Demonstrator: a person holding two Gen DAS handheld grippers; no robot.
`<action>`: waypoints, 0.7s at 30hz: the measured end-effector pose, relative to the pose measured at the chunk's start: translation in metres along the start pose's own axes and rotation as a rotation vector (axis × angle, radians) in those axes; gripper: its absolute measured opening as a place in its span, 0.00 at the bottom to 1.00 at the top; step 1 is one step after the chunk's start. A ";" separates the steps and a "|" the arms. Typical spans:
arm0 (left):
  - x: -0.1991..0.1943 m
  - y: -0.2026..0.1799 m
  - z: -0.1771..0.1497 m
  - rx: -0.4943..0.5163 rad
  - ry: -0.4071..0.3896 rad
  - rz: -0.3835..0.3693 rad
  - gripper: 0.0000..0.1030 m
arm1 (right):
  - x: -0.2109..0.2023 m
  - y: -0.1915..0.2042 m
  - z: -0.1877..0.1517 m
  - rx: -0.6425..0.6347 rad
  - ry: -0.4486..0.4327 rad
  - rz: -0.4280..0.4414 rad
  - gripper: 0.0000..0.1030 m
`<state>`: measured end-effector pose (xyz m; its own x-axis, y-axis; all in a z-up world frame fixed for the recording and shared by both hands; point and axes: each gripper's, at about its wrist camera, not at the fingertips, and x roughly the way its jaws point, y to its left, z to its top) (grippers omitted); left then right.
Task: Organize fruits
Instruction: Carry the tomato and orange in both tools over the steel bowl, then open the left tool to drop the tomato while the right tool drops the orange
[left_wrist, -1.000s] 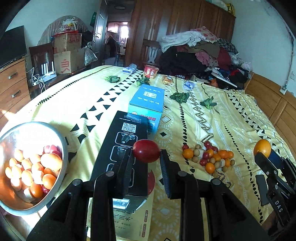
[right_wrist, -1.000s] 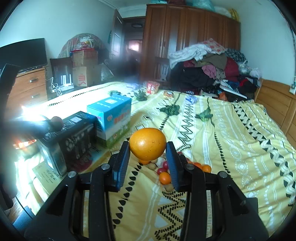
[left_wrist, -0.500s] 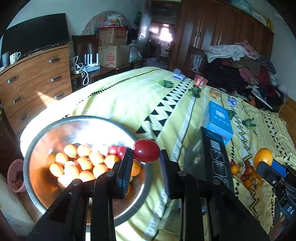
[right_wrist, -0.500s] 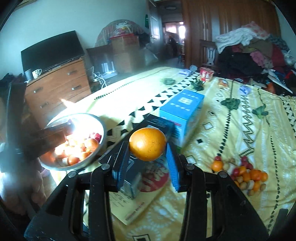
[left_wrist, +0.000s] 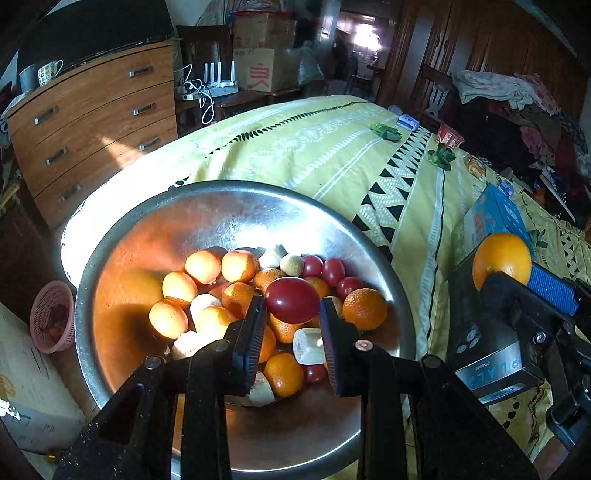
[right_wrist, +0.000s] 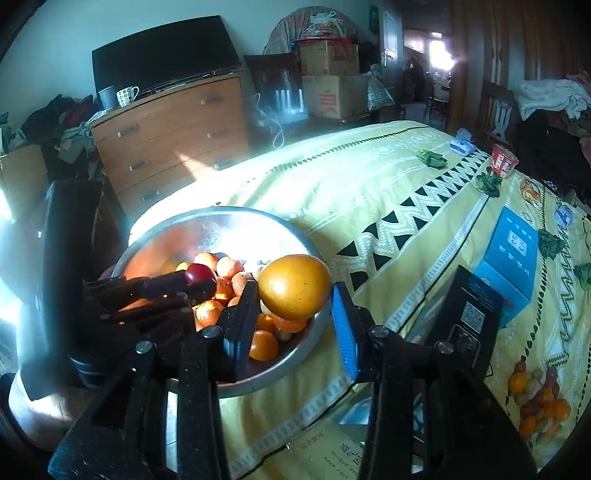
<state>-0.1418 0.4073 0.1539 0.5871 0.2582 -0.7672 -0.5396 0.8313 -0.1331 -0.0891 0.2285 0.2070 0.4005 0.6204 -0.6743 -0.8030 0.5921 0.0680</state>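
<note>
The bed (right_wrist: 369, 177) carries a steel bowl (left_wrist: 221, 206) at its near corner, with loose fruit (right_wrist: 535, 398) still lying well apart. Over the bowl's near rim, the right gripper (right_wrist: 293, 314) clamps an orange (right_wrist: 295, 286): firm, round, best held across its middle. Over the heaped bowl, the left gripper (left_wrist: 291, 321) pinches a tomato (left_wrist: 291, 300), which looks soft, slick and easily bruised.

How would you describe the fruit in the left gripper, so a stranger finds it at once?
Find the big metal bowl on the yellow bedspread. Just above its fruit pile, the left gripper clamps a red tomato. It is larger and darker than the small red ones lying behind it.
</note>
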 end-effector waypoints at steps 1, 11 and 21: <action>0.003 0.003 -0.001 -0.004 0.015 -0.001 0.29 | 0.005 0.003 0.001 -0.008 0.009 0.005 0.39; 0.026 0.024 -0.004 -0.018 0.055 0.019 0.29 | 0.045 0.022 0.005 -0.027 0.071 0.032 0.39; 0.034 0.030 -0.002 -0.021 0.064 0.024 0.29 | 0.058 0.028 0.005 -0.027 0.095 0.029 0.39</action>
<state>-0.1390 0.4398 0.1232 0.5343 0.2453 -0.8090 -0.5663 0.8144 -0.1271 -0.0859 0.2838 0.1737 0.3338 0.5847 -0.7394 -0.8257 0.5597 0.0699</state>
